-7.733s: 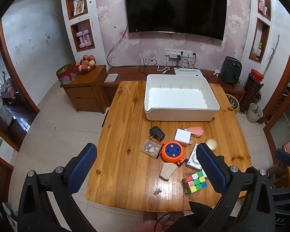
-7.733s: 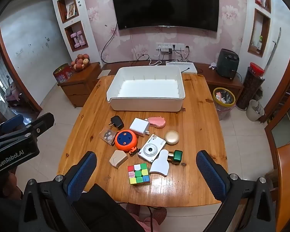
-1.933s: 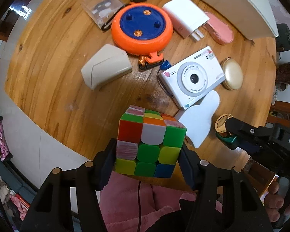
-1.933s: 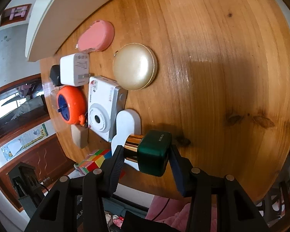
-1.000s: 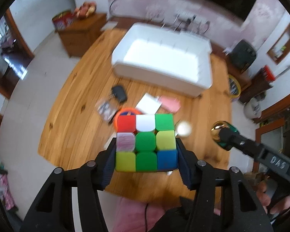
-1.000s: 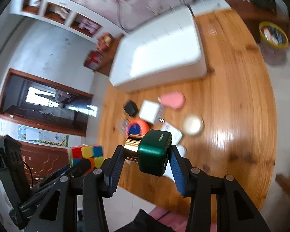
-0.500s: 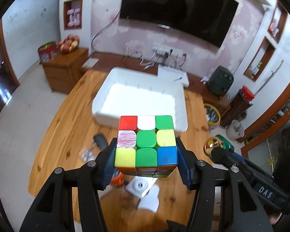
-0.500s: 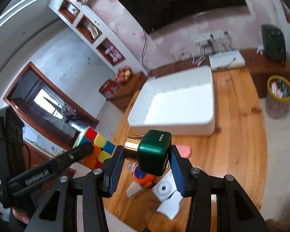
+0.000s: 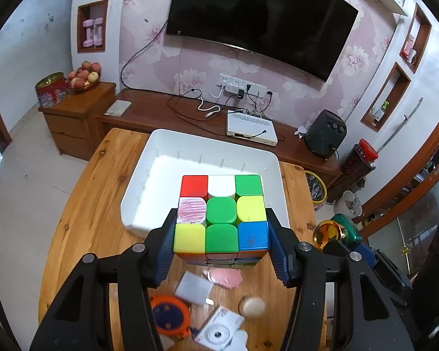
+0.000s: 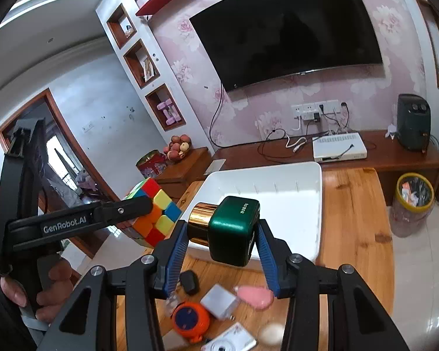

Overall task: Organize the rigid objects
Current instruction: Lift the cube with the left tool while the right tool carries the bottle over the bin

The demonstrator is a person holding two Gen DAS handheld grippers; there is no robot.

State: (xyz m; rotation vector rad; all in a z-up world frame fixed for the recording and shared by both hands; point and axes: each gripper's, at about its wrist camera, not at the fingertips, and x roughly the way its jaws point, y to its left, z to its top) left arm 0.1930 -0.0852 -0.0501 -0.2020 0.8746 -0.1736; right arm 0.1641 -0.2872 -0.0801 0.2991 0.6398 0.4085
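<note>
My left gripper (image 9: 221,235) is shut on a multicoloured puzzle cube (image 9: 221,213), held in the air in front of the near wall of the white bin (image 9: 137,181). My right gripper (image 10: 223,235) is shut on a green bottle with a gold cap (image 10: 231,229), also raised before the white bin (image 10: 319,204). The cube (image 10: 156,213) and the left gripper's arm show at the left of the right wrist view. The green bottle (image 9: 335,229) appears at the right of the left wrist view.
On the wooden table (image 9: 82,204) below lie an orange round reel (image 9: 168,317), a white charger (image 9: 193,288), a pink case (image 9: 224,276), a beige compact (image 9: 251,307) and a white camera (image 9: 218,332). A black adapter (image 10: 188,280) lies nearby. A hand (image 10: 52,283) grips the left tool.
Both grippers have risen and tilted up from the table, carrying the cube and the green bottle toward the white bin, which now fills more of both views.
</note>
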